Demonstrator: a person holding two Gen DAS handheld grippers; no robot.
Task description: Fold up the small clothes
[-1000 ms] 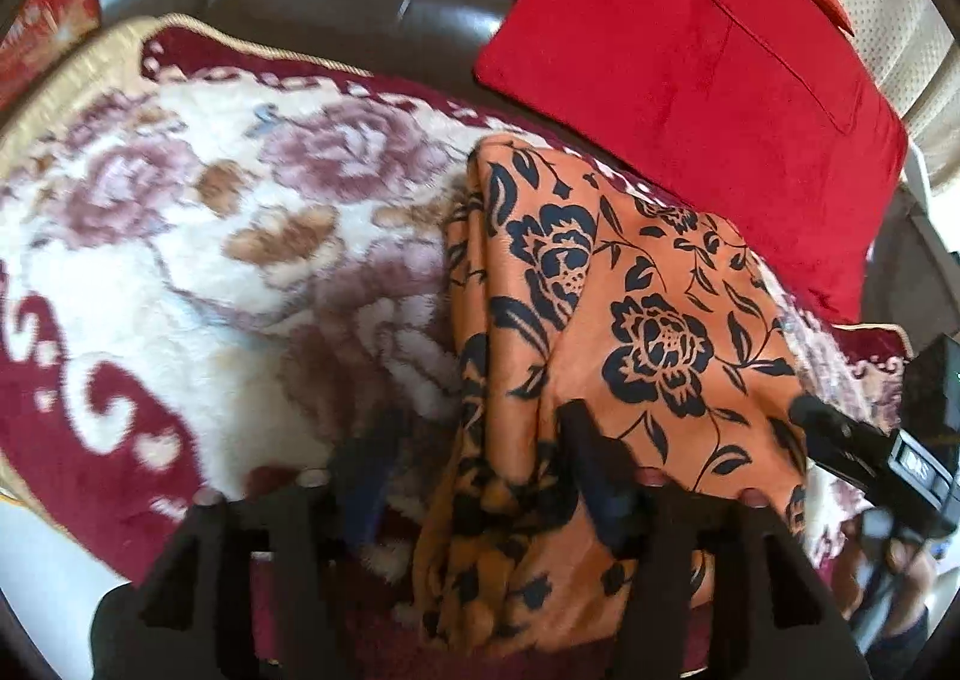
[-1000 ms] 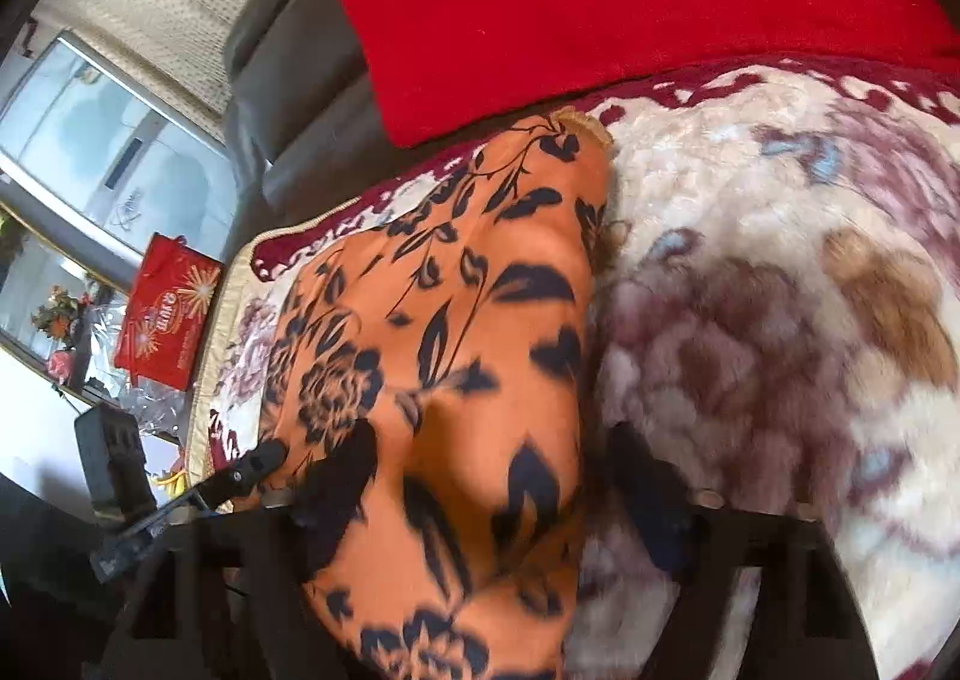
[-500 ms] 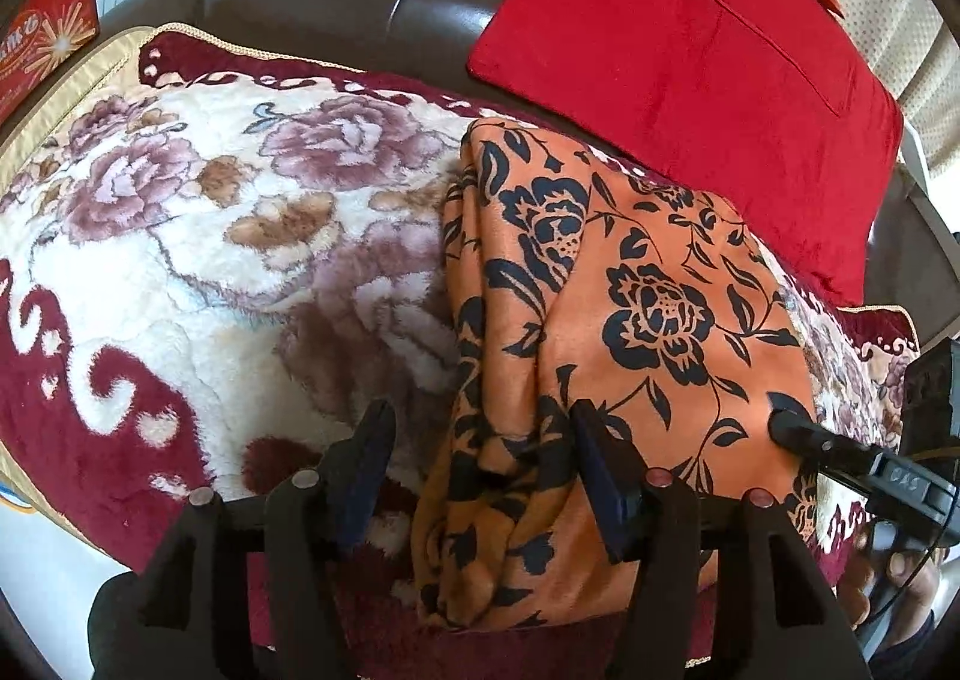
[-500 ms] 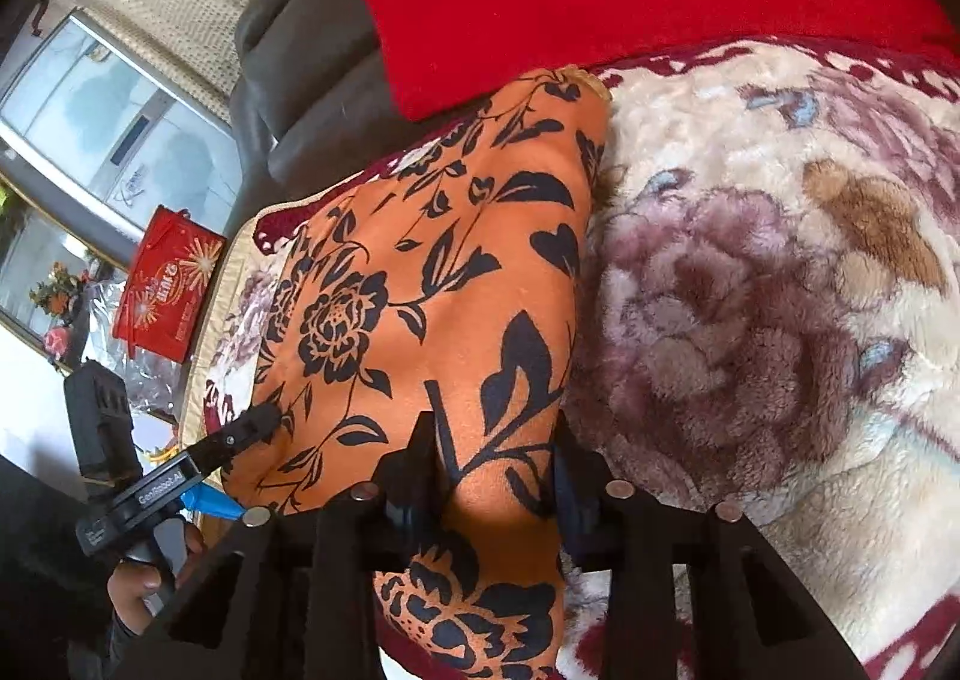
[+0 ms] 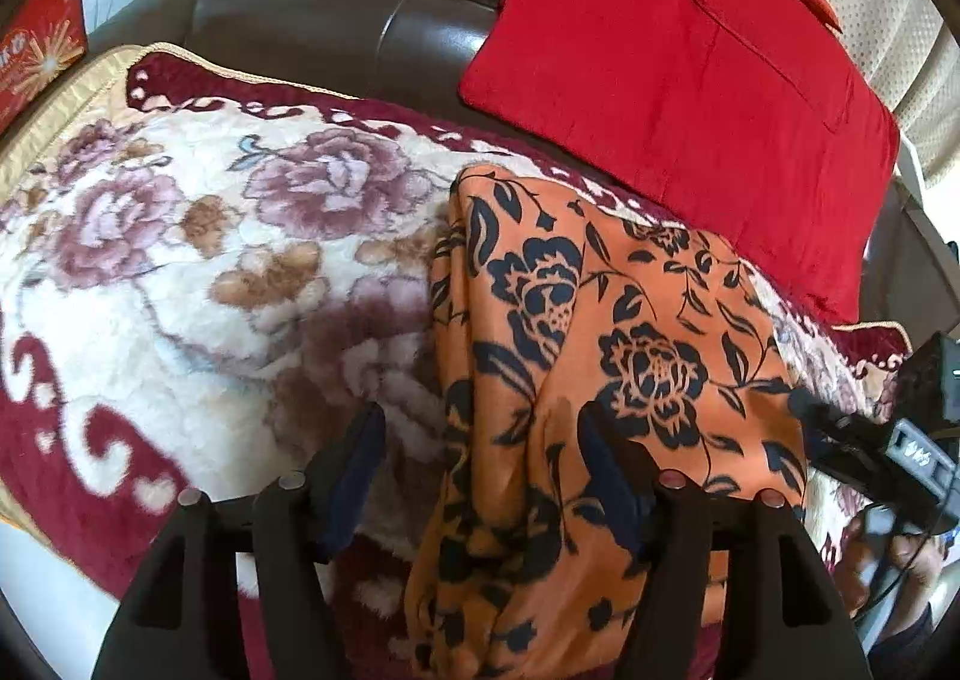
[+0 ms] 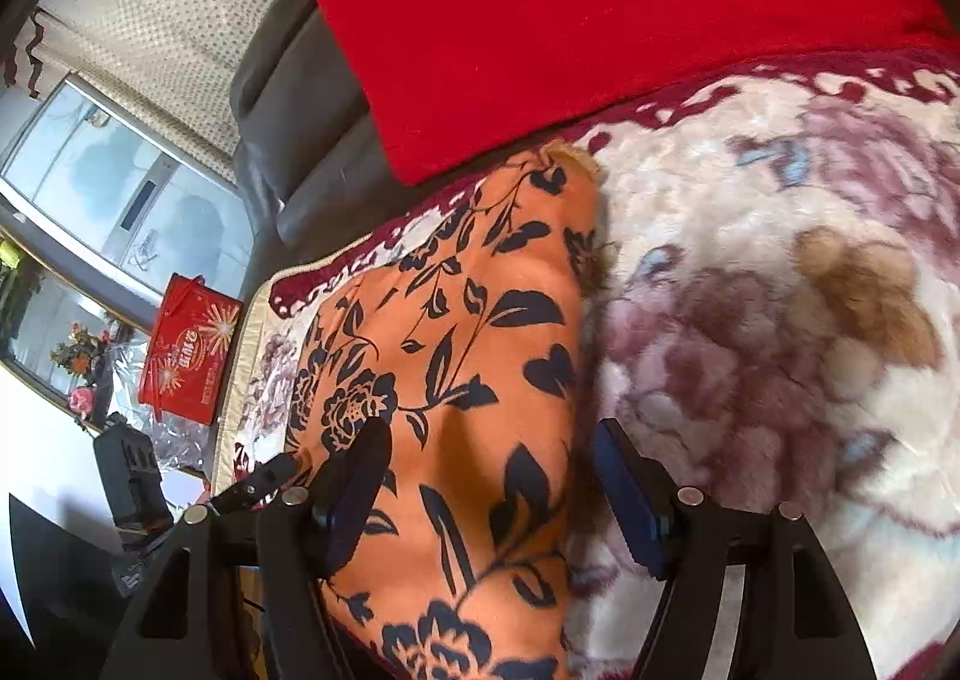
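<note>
Flanking orange cloth [image 5: 606, 356]: red cushion [image 5: 678, 74], blanket [image 5: 198, 284]

Left tool [image 5: 480, 452], jaws spread and just opened wider, straddles the folded orange floral cloth's [image 5: 600, 332] left edge on a rose-patterned blanket [image 5: 180, 260].

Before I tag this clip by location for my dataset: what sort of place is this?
Most likely a home living room. A dark leather sofa carries a red cushion and a plush floral blanket, with the orange floral garment lying on it. Beige curtains hang by a window at the side.
</note>
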